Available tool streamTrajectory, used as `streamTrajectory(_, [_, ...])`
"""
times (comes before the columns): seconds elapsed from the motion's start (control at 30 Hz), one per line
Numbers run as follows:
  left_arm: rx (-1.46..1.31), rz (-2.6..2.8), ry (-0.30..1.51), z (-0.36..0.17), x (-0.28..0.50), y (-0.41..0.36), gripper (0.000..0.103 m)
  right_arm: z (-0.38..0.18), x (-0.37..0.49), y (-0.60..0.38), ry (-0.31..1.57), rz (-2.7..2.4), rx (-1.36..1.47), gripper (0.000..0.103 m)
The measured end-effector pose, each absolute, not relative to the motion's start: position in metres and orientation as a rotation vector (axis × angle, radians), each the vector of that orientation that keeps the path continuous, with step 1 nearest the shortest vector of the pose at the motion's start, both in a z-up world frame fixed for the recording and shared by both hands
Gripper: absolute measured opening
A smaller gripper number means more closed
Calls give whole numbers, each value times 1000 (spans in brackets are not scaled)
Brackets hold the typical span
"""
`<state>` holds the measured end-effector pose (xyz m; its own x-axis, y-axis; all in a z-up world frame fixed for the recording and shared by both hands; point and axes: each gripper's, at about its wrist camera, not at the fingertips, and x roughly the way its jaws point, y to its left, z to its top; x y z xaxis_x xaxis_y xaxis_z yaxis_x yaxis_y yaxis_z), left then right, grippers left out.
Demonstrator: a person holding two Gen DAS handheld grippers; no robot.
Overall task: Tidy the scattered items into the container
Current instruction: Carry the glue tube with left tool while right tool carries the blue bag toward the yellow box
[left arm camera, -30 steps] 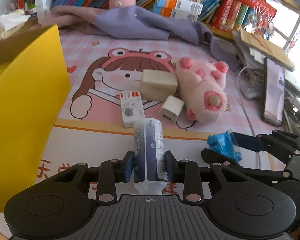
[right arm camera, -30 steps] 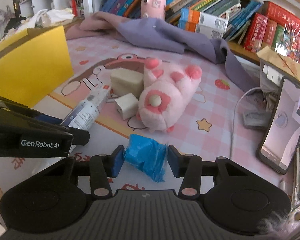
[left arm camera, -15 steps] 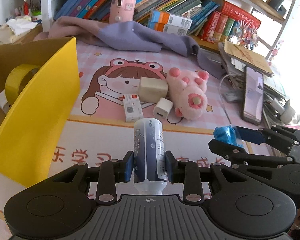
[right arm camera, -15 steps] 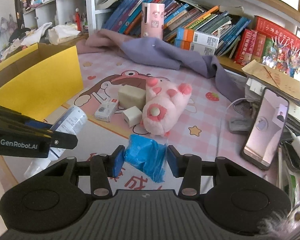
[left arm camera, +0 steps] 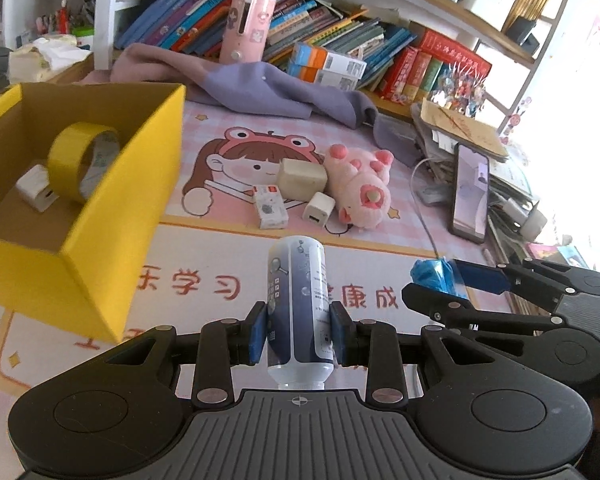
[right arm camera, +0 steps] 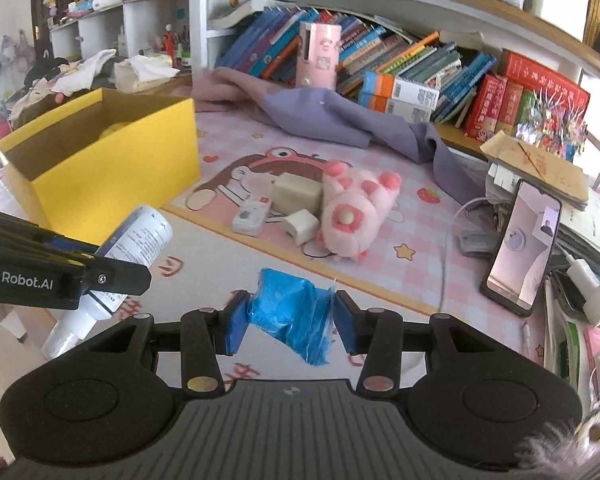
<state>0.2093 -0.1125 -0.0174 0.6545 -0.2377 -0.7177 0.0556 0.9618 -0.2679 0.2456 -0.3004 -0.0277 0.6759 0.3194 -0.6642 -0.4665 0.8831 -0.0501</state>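
Yellow tape (left arm camera: 82, 160) inside the box (left arm camera: 112, 208) shows only from the left hand-held gripper (left arm camera: 298, 330), clamped on a bottle (left arm camera: 298, 300).

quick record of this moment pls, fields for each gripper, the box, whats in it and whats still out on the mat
left gripper: shut on white bottle, held clear of the mat
right gripper: shut on crumpled blue plastic bag
container: yellow cardboard box, open top, at the left of the mat
in box: yellow tape roll, white charger
still on mat: pink plush toy, beige block, white charger cube, small white carton
off to the right: phone
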Motion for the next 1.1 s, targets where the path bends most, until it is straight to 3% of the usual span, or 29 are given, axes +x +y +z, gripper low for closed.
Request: streamTrajectory(1.1, [-256, -268, 778, -9, 35, 26, 31, -16, 48, -156, 682, 378, -233, 42])
